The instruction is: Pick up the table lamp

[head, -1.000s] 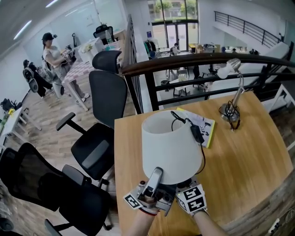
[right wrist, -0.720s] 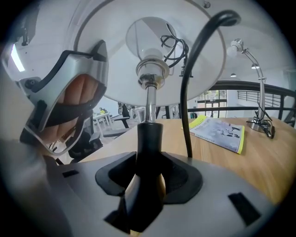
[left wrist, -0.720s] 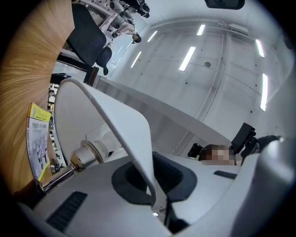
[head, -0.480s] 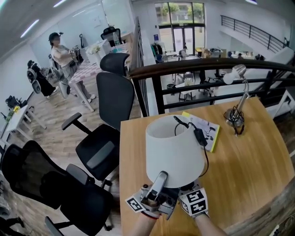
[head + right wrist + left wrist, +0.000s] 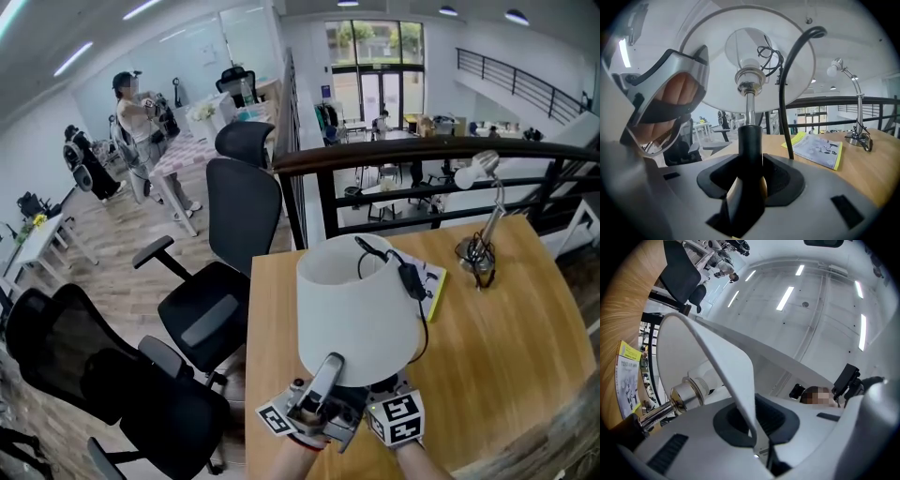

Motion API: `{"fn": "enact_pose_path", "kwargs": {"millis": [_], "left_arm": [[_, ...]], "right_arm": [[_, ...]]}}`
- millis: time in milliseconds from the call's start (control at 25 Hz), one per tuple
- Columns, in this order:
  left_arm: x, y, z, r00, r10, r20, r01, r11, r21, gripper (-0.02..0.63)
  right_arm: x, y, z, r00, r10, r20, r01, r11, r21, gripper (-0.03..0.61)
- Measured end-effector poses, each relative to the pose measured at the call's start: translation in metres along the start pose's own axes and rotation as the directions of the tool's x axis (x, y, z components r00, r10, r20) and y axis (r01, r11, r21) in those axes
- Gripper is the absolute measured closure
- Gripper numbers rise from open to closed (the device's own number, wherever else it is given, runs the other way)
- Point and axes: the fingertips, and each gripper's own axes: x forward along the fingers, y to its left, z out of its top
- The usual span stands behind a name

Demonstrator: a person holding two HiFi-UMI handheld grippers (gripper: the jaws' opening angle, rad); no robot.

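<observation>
The table lamp has a white drum shade, a chrome socket and a black stem. Its black cord hangs over the shade's top. My left gripper points up at the shade's near side, shut on the thin lower rim. My right gripper sits under the shade, jaws closed on the black stem, and only its marker cube shows in the head view. The shade hides the lamp's base.
A yellow-edged booklet lies on the wooden table behind the lamp, and a silver desk lamp stands at the far right. A dark railing runs behind. Black office chairs stand left; a person is far off.
The lamp and both grippers have risen a little together. Neither grip has changed.
</observation>
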Motion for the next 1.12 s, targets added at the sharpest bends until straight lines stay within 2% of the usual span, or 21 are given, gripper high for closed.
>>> {"fn": "enact_pose_path", "kwargs": {"millis": [480, 1120], "left_arm": [[0.03, -0.016, -0.008, 0.997, -0.014, -0.082, 0.016, 0.999, 0.029, 0.604], [0.051, -0.047, -0.001, 0.993, -0.074, -0.089, 0.078, 0.996, 0.044, 0.604]], "right_arm": [[-0.01, -0.004, 0.03, 0.997, -0.024, 0.068, 0.023, 1.0, 0.014, 0.411], [-0.018, 0.008, 0.068, 0.991, -0.033, 0.133, 0.035, 0.999, -0.014, 0.411]]}}
